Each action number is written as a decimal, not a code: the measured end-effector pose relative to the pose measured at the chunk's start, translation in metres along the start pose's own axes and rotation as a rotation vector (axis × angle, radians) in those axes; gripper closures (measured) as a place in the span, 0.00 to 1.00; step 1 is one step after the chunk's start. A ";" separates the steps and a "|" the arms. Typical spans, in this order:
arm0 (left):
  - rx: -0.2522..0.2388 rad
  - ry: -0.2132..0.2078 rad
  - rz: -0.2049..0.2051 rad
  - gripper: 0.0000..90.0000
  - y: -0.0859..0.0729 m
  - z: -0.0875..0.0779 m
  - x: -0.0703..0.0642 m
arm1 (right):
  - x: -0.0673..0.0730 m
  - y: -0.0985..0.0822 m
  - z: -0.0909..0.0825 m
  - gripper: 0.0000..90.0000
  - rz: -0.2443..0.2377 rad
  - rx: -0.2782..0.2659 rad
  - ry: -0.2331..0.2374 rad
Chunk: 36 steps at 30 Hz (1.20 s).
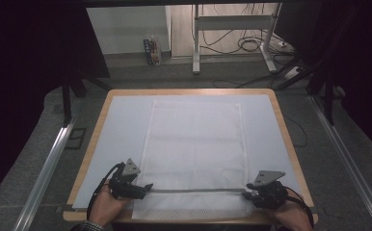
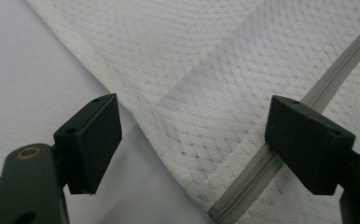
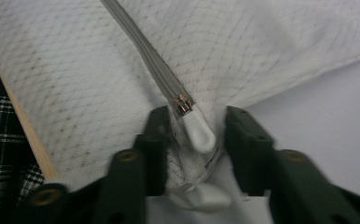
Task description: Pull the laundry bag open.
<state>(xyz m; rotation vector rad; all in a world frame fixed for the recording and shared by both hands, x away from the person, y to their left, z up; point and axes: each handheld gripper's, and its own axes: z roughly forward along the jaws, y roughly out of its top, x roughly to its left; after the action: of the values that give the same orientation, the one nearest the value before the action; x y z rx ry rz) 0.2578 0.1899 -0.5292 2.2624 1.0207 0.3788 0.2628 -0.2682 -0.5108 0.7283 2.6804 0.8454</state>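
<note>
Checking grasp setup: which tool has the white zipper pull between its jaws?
The right tool: the white zipper pull sits between its jaws at the mesh bag's right end. The left tool straddles only the bag's edge and grey zipper, jaws wide apart.

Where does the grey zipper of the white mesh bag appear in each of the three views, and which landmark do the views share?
High view: the grey zipper runs as a level line across the near end of the white mesh bag, between the two grippers.
Left gripper view: it runs diagonally from upper right to the bottom middle, past the right-hand jaw.
Right gripper view: it comes down from the top to the white pull tab between the jaws.
Shared landmark: the bag's mesh fabric.
</note>
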 end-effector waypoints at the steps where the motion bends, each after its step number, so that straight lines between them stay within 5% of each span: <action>1: 0.000 0.000 0.000 0.21 0.000 0.000 0.000 | 0.000 -0.001 0.000 0.52 0.005 0.001 0.012; 6: 0.001 0.000 0.000 0.21 0.000 0.000 0.000 | 0.002 -0.005 -0.001 0.34 0.014 0.015 -0.010; 9: 0.002 0.000 0.002 0.21 0.000 0.000 0.000 | 0.000 -0.008 -0.002 0.33 0.046 0.020 -0.012; 13: 0.006 -0.001 0.000 0.21 0.000 0.001 -0.001 | 0.002 -0.008 -0.002 0.41 0.087 0.014 -0.015; 16: 0.003 0.003 0.010 0.21 0.001 0.001 -0.002 | 0.002 -0.008 -0.003 0.60 0.118 0.010 -0.030; 19: 0.002 0.006 0.017 0.21 0.001 0.001 -0.003 | 0.007 -0.007 -0.004 0.82 0.080 0.008 -0.022; 21: 0.004 0.004 0.018 0.21 0.001 0.001 -0.003 | 0.010 -0.006 -0.004 0.88 0.065 0.009 -0.013; 30: -0.032 -0.034 -0.001 0.22 0.009 -0.001 -0.007 | 0.010 -0.004 -0.008 0.94 0.032 -0.009 -0.009; 32: -0.040 -0.061 -0.003 0.22 0.015 0.001 -0.012 | 0.009 -0.002 -0.013 0.94 0.039 -0.055 -0.006; 36: -0.057 -0.101 -0.012 0.19 0.023 0.003 -0.017 | 0.011 0.000 -0.013 0.94 0.024 -0.056 -0.021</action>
<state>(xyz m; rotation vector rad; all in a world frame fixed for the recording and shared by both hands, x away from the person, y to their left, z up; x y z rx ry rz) 0.2610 0.1640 -0.5163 2.2007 0.9599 0.2823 0.2483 -0.2687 -0.5011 0.7535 2.6233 0.9105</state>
